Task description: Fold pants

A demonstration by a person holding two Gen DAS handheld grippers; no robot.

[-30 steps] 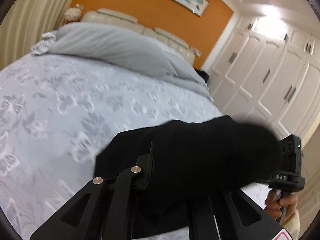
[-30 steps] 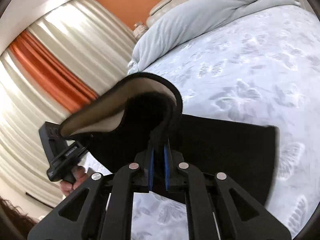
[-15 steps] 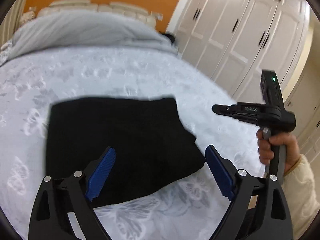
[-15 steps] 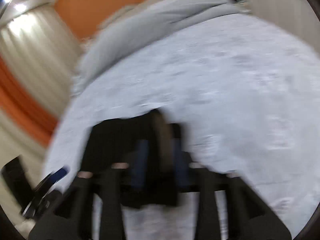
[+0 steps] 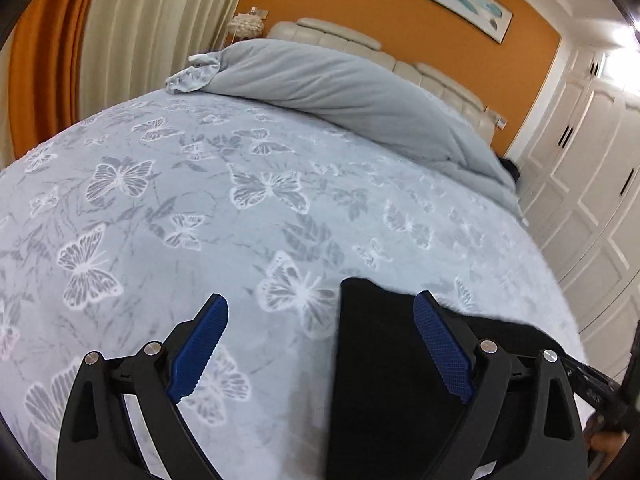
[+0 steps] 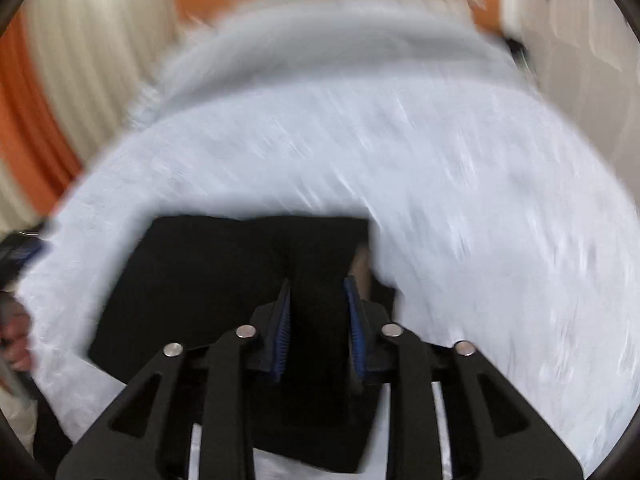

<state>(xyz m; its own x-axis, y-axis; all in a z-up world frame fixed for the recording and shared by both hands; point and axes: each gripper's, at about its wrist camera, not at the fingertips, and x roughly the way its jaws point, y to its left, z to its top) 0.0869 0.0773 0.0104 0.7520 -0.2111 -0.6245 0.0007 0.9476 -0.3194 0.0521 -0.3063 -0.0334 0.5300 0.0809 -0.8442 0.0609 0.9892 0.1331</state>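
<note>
Black folded pants (image 6: 208, 280) lie on the butterfly bedspread (image 5: 200, 200). Left gripper (image 5: 320, 344) gapes empty beside the pants; right gripper (image 6: 318, 320), jaws just closing, straddles a pants fold, though blur hides whether it pinches.

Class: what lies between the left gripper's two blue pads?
In the left wrist view, mostly bare butterfly bedspread, plus the black pants' edge beside one pad.

The black pants (image 6: 208, 280) lie folded into a flat, roughly rectangular bundle on the pale butterfly-print bedspread (image 5: 240, 208), near its lower edge. A raised fold of the cloth stands up along the right side; motion blur hides finer detail.
</note>
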